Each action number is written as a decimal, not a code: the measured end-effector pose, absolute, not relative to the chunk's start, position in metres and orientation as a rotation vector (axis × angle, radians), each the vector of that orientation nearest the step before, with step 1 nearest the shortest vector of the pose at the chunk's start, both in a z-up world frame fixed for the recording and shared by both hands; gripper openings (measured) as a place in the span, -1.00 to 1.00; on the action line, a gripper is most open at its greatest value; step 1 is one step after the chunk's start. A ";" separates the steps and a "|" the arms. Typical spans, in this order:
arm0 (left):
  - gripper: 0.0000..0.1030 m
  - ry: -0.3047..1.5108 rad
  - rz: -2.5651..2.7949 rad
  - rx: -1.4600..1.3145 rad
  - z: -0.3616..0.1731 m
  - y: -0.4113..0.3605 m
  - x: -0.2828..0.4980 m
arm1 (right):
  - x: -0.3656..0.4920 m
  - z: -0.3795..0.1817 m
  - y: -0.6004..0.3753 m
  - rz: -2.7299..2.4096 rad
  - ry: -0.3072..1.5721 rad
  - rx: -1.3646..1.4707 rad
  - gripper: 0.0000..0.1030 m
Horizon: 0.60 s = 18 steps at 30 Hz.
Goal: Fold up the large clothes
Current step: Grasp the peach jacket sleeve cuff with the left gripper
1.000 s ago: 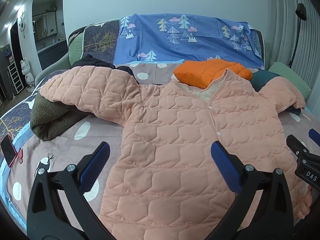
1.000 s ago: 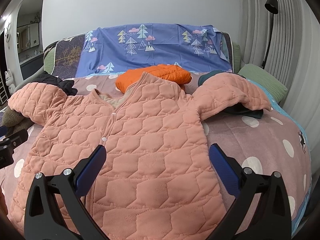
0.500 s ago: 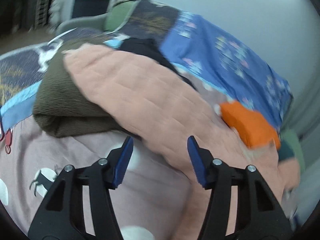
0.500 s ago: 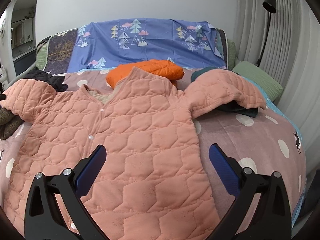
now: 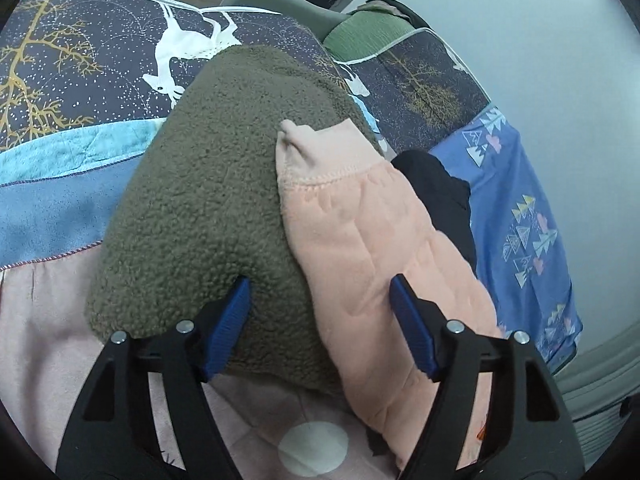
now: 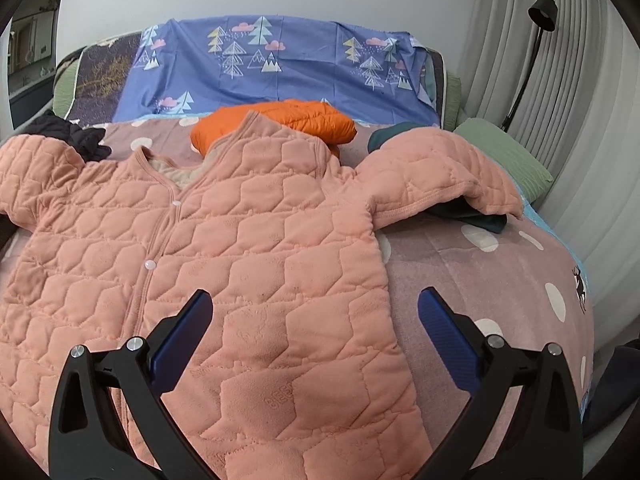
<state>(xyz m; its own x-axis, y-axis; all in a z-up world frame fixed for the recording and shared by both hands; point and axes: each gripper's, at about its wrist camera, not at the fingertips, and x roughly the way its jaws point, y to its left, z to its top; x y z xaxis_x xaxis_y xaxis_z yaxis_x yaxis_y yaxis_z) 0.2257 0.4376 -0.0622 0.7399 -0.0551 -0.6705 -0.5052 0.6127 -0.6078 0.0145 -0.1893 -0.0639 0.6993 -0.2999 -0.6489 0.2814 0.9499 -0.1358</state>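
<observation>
No fold is yet made: the peach quilted jacket (image 6: 224, 248) is spread flat on the bed (image 6: 500, 280), its sleeve (image 5: 372, 240) approached by the opening, empty left tongs (image 5: 320, 320), while the right tongs (image 6: 316, 328) are held open above the hem.

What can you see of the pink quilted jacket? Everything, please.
The pink quilted jacket lies front up, spread flat on the bedcover, snap placket closed, hexagon stitching, soft fleecy fabric. Its collar overlaps the orange puffer. One sleeve drapes over a dark teal garment; the other sleeve rests on an olive fleece bundle, ribbed cuff uppermost. No hand-held gripper touches it.
</observation>
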 end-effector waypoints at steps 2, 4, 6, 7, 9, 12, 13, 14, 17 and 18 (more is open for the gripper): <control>0.24 0.686 0.290 -0.872 -0.055 0.430 0.225 | 0.017 -0.066 -0.188 -0.324 0.737 -0.035 0.97; -0.15 0.694 0.260 -0.832 -0.049 0.423 0.225 | 0.019 -0.068 -0.187 -0.318 0.741 -0.036 0.97; -0.16 0.721 0.237 -0.805 -0.047 0.414 0.229 | 0.022 -0.070 -0.186 -0.312 0.745 -0.036 0.97; -0.16 0.734 0.258 -0.778 -0.047 0.412 0.234 | 0.024 -0.070 -0.186 -0.307 0.748 -0.035 0.97; -0.16 0.764 0.266 -0.786 -0.053 0.414 0.242 | 0.025 -0.070 -0.183 -0.293 0.747 -0.034 0.97; -0.15 0.791 0.278 -0.856 -0.067 0.425 0.252 | 0.023 -0.068 -0.179 -0.275 0.732 -0.047 0.97; -0.25 0.782 0.282 -0.875 -0.066 0.426 0.252 | 0.022 -0.067 -0.179 -0.271 0.723 -0.055 0.97; -0.39 0.767 0.282 -0.872 -0.062 0.426 0.249 | 0.020 -0.066 -0.179 -0.270 0.716 -0.059 0.97; -0.76 0.693 0.240 -0.735 -0.025 0.400 0.241 | 0.017 -0.064 -0.187 -0.272 0.702 -0.045 0.97; -0.77 0.666 0.225 -0.693 -0.012 0.388 0.237 | 0.017 -0.064 -0.191 -0.270 0.704 -0.029 0.97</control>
<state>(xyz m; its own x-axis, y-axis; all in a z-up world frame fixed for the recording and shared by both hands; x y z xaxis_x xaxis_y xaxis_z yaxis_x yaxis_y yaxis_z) 0.2374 0.3885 -0.0117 0.7721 -0.0225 -0.6351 -0.4028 0.7557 -0.5164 0.0173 -0.1913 -0.0639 0.7287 -0.2551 -0.6355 0.2357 0.9648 -0.1170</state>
